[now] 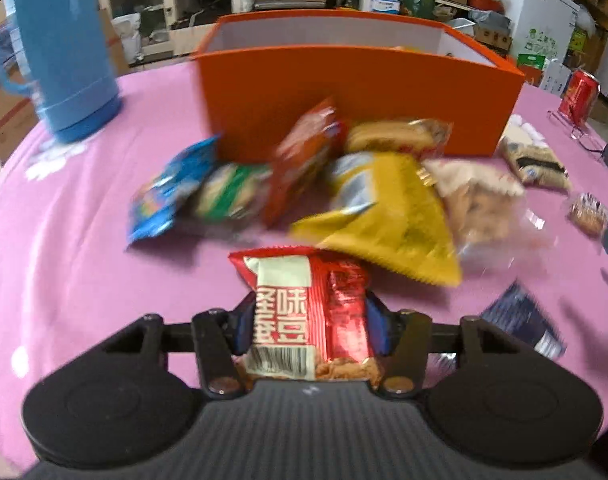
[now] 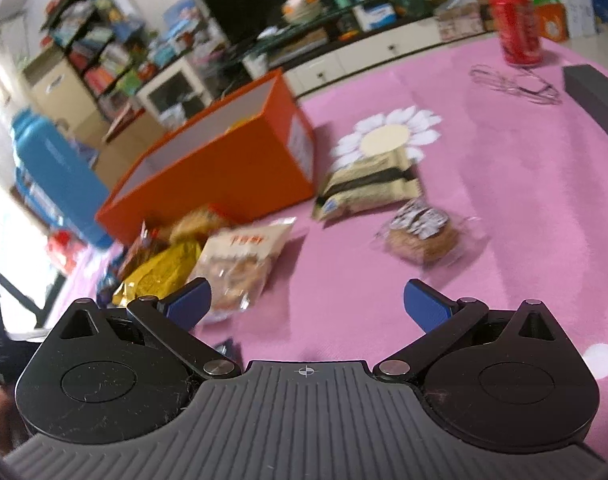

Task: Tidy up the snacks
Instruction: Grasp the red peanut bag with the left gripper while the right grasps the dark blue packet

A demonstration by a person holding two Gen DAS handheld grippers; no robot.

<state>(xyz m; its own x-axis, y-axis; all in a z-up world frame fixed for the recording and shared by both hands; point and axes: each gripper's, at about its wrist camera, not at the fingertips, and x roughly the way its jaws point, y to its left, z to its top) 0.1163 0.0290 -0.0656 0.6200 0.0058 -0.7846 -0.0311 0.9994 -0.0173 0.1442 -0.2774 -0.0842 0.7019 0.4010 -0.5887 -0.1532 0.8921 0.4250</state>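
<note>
My left gripper is shut on a red and cream snack packet, its blue pads pressing both sides. Beyond it a pile of snacks lies on the pink tablecloth: a yellow bag, a red pouch, a green packet and a blue packet. Behind them stands an open orange box. My right gripper stands open over bare cloth, with nothing between its fingers. Ahead of it lie a clear bag of biscuits, a wrapped round cake and a cream packet next to the orange box.
A blue thermos stands at the back left of the table. A red can, a pair of glasses and a dark box sit at the far right. A dark blue packet lies right of my left gripper.
</note>
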